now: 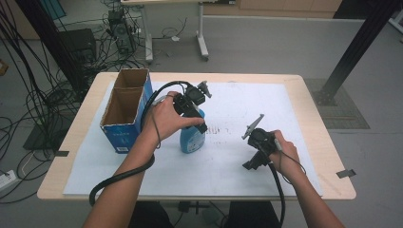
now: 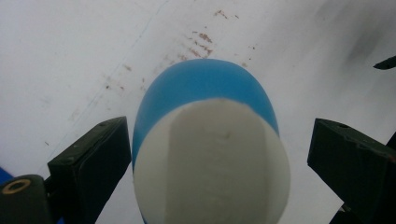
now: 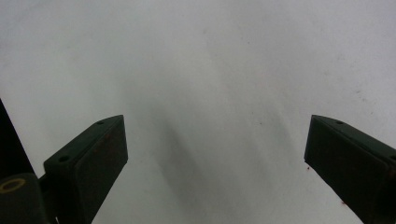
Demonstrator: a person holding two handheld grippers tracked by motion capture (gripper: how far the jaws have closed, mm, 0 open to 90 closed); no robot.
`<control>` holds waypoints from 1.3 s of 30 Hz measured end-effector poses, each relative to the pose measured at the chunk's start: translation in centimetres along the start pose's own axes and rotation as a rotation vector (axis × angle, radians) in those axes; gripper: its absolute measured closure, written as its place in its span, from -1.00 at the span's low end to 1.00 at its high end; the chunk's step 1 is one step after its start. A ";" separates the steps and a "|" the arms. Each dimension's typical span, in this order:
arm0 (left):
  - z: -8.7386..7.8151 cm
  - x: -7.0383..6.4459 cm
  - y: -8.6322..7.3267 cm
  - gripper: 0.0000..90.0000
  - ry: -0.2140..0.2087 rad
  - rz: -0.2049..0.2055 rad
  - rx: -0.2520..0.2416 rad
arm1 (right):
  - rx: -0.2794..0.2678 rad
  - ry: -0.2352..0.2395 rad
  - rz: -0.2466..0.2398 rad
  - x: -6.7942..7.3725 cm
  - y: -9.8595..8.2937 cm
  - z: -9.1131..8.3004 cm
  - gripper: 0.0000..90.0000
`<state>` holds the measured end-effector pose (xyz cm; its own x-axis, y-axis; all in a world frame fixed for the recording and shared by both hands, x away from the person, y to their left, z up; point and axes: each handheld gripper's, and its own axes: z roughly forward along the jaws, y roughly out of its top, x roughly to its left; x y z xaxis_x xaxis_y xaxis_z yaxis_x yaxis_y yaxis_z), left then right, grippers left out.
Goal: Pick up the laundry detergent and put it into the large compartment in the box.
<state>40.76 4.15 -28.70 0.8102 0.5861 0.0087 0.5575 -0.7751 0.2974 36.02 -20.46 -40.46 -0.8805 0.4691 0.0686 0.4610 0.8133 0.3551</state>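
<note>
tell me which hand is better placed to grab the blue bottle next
Left. The left claw is open right over the blue bottle, a jaw on each side of its white cap, neither touching. The right claw is open too, but over bare white sheet, off to the bottle's side.

A blue bottle (image 1: 192,137) with a white cap is seen standing upright on the white surface (image 1: 237,156), just beside the open cardboard box (image 1: 124,110). In the left gripper view, the bottle (image 2: 205,84) is viewed from above, its rounded blue shoulders lying below the broad white cap (image 2: 215,163), with a gap left on either side.
</note>
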 end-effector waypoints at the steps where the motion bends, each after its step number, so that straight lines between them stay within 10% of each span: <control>1: 0.0 0.0 0.0 -0.86 0.001 0.002 0.000 | -0.001 -0.002 0.001 0.0 0.0 0.0 -0.87; 39: 0.0 0.5 -0.2 -0.71 0.000 -0.010 -0.001 | 0.005 0.000 0.007 0.0 0.0 0.0 -0.87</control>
<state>41.06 4.60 -28.76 0.8045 0.5939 0.0060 0.5654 -0.7690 0.2982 36.03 -20.50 -40.43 -0.8773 0.4746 0.0715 0.4677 0.8118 0.3497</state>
